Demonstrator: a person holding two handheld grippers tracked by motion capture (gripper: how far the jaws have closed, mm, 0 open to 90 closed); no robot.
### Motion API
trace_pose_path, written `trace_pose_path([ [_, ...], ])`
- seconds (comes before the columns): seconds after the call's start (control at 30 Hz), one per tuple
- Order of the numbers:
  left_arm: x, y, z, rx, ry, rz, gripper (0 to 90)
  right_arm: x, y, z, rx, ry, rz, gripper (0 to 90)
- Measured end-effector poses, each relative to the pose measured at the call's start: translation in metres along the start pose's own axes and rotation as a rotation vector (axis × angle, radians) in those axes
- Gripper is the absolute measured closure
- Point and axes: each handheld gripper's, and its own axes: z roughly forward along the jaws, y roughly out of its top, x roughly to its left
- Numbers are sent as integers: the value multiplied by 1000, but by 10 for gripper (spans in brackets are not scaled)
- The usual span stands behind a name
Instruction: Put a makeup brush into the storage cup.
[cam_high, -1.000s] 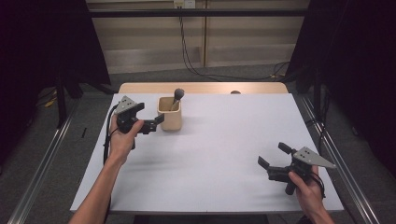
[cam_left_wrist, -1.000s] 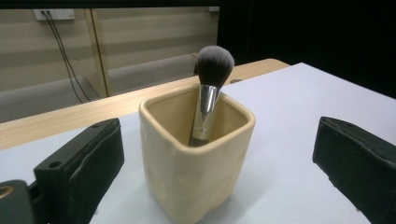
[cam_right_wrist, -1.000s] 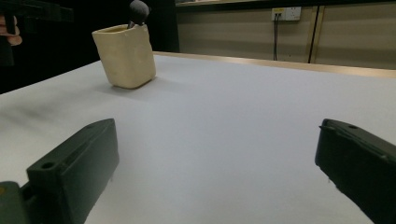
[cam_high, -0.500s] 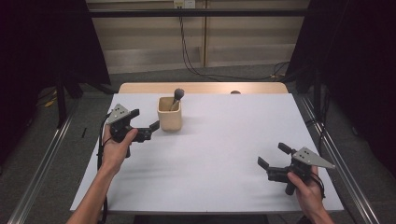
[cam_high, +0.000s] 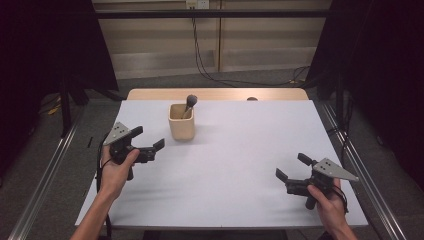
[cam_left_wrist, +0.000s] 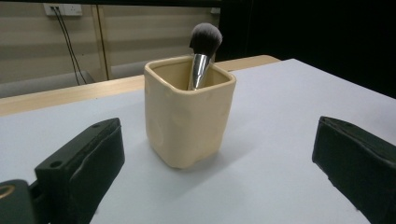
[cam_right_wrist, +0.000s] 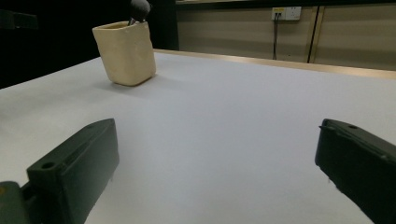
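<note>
High view: the cream cup stands upper centre of the frame on the white counter, a makeup brush leaning inside it. The left gripper sits at middle left, jaws spread wide and empty, just short of the cup. The right gripper rests lower right, jaws equally wide, holding nothing, close to the counter's near and right edges. Broad bare surface lies between them.

Left gripper view: cup dead centre between the jaws, untouched; the brush's silver ferrule shows here.

Right gripper view: cup far off, upper left, open counter ahead.
</note>
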Motion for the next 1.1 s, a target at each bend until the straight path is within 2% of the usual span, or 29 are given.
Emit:
trace_pose_path([
  [0.1, 0, -5, -7, -1, 13, 3, 23, -1, 0, -1, -1, -1, 1, 0],
  [0.17, 0, -9, -11, -10, 26, -24, 24, -1, 0, -1, 1, -3, -1, 0],
  [0.23, 0, -12, -16, -16, 34, -23, 24, -1, 0, -1, 2, -5, -1, 0],
  [0.47, -4, -19, -30, -17, 30, -6, 24, 0, 0, -1, 4, -4, -3, 0],
  [0.53, -6, -22, -35, -16, 27, -12, 24, 0, 0, -1, 1, -5, -1, 0],
  [0.77, -13, -33, -47, -10, 42, -7, 24, 0, 0, -1, 0, -3, -7, 0],
  [0.9, -17, -39, -55, -11, 44, -24, 24, -1, 0, -3, 0, -8, -1, 0],
  [0.97, -18, -41, -58, -3, 51, -16, 24, -1, -1, -3, 1, -10, -3, 0],
  [1.1, -20, -49, -65, 2, 50, -28, 24, 0, -1, -3, -2, -11, -5, 0],
])
